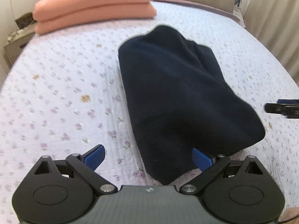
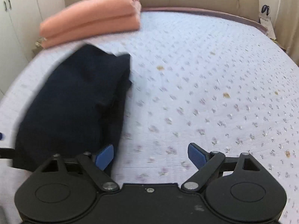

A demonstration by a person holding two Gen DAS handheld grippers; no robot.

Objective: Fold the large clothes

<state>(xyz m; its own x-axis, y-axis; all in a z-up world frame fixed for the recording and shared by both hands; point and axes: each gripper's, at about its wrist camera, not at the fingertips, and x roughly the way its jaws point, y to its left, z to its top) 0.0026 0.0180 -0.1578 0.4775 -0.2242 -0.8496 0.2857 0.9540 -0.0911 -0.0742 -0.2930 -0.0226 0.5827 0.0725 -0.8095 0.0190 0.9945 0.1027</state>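
Lying as a thick folded bundle on the bed [image 1: 56, 85], the dark navy garment [image 1: 179, 93] looks near finished in the left wrist view, where the left gripper [image 1: 147, 156] gapes wide with the bundle's near corner between its jaws, gripping nothing. Seen from the right wrist, the right gripper [image 2: 151, 154] is likewise spread and empty, the garment just beside its left finger, far from the stacked pink blankets [image 2: 91, 16].

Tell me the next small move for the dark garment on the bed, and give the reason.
Probably bring the left tongs forward and close them on the near edge of the navy garment. Both tongs stand open and hold nothing; the garment lies in a thick, lumpy fold on the floral bedspread, its near corner between the left tongs' pads. The right tongs sit beside its other edge.
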